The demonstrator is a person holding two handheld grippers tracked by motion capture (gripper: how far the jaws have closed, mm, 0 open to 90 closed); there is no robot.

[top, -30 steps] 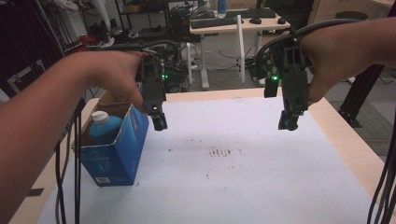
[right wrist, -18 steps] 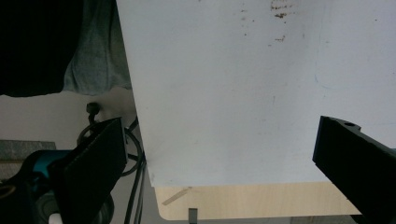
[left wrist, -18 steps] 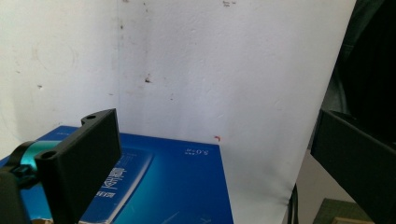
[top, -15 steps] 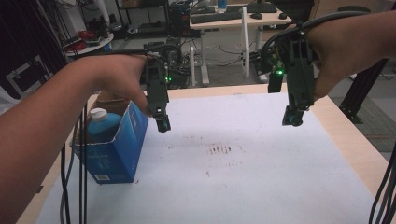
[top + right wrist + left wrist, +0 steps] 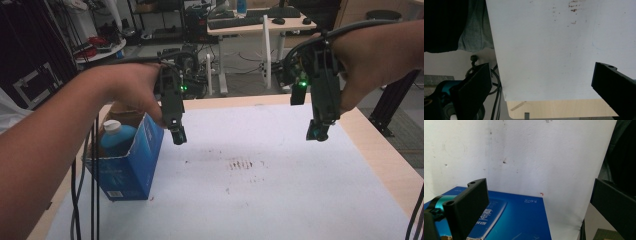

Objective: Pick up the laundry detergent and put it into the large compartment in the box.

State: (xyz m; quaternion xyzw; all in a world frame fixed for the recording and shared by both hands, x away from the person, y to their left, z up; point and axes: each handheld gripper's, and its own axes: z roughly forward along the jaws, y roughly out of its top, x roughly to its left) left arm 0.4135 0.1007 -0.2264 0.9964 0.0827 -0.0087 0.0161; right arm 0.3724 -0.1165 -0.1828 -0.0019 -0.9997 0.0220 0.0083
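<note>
The work looks barely begun. The blue box (image 5: 131, 162) stands open-topped at the left side of the desk (image 5: 280, 200), on the white sheet that covers it, and the bottle (image 5: 116, 138) with its white cap sits upright inside, cap just above the torn rim. Nothing is lifted out, nothing is gripped, and the middle of the sheet carries only some reddish marks (image 5: 241, 164). So whatever is to be done with the box or the bottle, I judge all of it is left: approach, grip, and move.

The left claw (image 5: 178, 136) hangs in the air just beside the box's right upper edge, pointing down, close to it but not touching as far as the high view shows. In the left gripper view its jaws stand wide apart, with the box's blue face (image 5: 519, 217) below and between them and nothing held.

The right claw (image 5: 318, 133) hovers above the right part of the desk, well apart from the box. In the right gripper view its jaws are likewise wide, empty, looking down on bare white sheet and the desk's wooden near edge (image 5: 564, 108).

Of the two, the left is the one placed to act on the box first.
</note>
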